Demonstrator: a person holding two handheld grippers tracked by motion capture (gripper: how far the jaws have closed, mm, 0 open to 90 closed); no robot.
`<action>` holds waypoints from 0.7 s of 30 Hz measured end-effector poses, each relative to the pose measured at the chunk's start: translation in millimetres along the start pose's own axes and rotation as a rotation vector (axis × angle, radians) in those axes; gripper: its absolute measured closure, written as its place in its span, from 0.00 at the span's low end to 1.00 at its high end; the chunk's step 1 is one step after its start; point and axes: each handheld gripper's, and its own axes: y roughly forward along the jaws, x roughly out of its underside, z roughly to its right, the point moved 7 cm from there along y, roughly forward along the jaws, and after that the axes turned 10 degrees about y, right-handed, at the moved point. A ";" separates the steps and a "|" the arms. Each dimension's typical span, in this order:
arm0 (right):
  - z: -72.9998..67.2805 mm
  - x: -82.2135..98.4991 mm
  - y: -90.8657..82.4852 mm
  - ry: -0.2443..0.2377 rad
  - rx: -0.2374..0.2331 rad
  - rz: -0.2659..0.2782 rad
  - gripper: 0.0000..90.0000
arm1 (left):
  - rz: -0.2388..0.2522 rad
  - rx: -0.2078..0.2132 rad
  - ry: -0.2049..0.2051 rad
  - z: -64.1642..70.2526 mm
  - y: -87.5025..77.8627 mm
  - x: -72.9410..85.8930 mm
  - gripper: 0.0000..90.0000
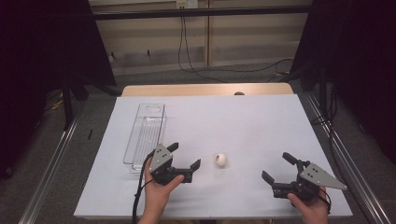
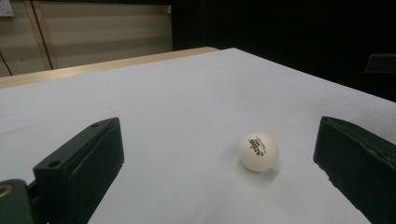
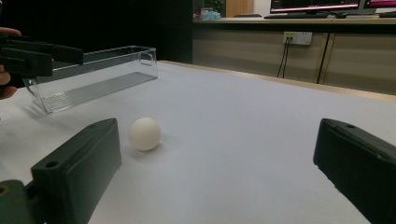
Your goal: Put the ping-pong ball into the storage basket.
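On the white surface (image 1: pixel 243 121), the clear bin (image 1: pixel 145 133) lies beside your left hand-held gripper (image 1: pixel 186 158), whose jaws are wide open and empty. The ball (image 1: pixel 221 159) sits just to its right, much nearer than your right hand-held gripper (image 1: pixel 279 167), also open and empty.

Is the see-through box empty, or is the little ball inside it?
Empty. The clear box has nothing showing through its walls, and the white ball lies out on the white table, apart from the box, ahead of the open left gripper.
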 end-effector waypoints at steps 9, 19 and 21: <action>0.1 0.0 0.2 -0.004 0.000 0.000 0.00 | -0.017 0.003 0.013 1.5 3.0 1.8 0.02; 0.1 0.1 0.1 -0.003 0.000 -0.002 0.00 | -0.043 0.021 0.023 4.8 8.7 4.7 0.02; 0.1 0.2 0.1 -0.005 -0.001 -0.003 0.01 | -0.048 0.024 0.017 6.2 10.1 5.1 0.02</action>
